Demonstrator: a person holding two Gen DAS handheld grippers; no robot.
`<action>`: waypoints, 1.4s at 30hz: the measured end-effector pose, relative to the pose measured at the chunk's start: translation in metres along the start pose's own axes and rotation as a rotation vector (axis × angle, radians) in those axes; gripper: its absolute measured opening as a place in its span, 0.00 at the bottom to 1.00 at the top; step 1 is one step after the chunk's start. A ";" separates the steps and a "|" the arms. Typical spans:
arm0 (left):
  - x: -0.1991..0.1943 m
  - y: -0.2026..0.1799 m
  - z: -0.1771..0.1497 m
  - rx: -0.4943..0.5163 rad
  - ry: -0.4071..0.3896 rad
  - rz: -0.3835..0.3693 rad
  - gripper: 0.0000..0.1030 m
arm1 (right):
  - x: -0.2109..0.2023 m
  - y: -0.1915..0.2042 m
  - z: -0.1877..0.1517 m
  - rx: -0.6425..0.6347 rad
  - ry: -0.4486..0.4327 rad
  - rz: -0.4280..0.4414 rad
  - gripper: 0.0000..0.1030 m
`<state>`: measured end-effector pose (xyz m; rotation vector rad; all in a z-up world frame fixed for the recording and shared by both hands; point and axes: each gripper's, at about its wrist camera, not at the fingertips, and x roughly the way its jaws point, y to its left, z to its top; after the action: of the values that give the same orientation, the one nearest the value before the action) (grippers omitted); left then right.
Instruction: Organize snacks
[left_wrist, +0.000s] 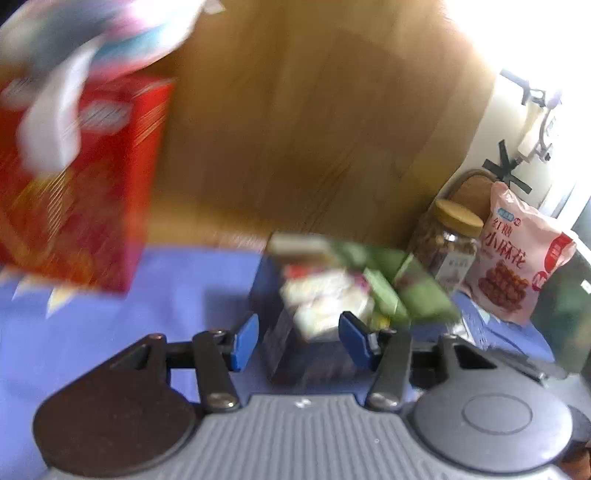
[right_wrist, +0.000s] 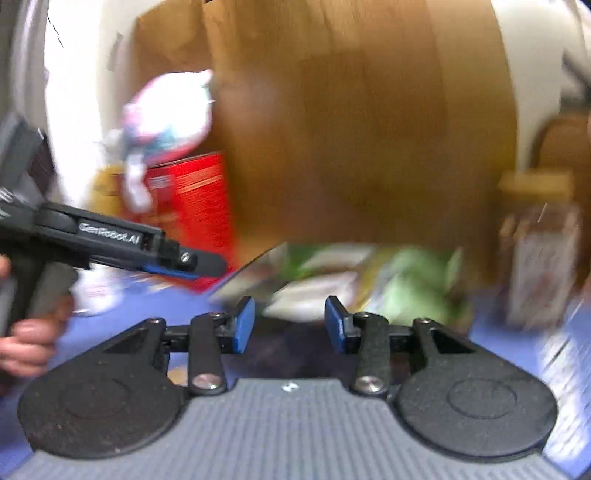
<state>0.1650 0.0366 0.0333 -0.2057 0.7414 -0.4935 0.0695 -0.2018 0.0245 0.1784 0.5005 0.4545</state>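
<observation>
The left tongs (left_wrist: 299, 341) are spread apart with nothing between them. The right tongs (right_wrist: 290, 325) are spread apart too, and hold nothing. Both point at a dark box (left_wrist: 266, 291) on the table (left_wrist: 110, 332), which has a blue cloth on it. The box is full of small snack packets (left_wrist: 328, 299) — white ones and green ones (left_wrist: 417, 291).

To the left stands a red box (left_wrist: 85, 184) with a soft pink and white bag (left_wrist: 96, 40) on top. To the right, near the wall, stand a jar (left_wrist: 448, 243) with a tan lid and a pink snack bag (left_wrist: 517, 254), just beside each other.

What could go wrong? I think the pink and white bag could slide off the red box if the tongs bump it. The two tongs are near each other, so they could knock together over the dark box.

Both pictures are very blurry — I cannot read the packets or count them. The red box is cut off at the left edge.
</observation>
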 end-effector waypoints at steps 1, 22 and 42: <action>-0.005 0.008 -0.010 -0.025 0.022 -0.011 0.48 | -0.001 0.003 -0.010 0.020 0.035 0.036 0.44; -0.027 -0.028 -0.086 -0.013 0.118 -0.150 0.41 | -0.022 0.090 -0.068 -0.141 0.054 -0.036 0.32; 0.000 -0.093 -0.098 -0.011 0.181 -0.281 0.45 | -0.125 -0.027 -0.102 0.286 -0.104 -0.230 0.38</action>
<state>0.0646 -0.0446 -0.0054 -0.2804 0.8970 -0.7822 -0.0692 -0.2775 -0.0186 0.4127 0.4757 0.1462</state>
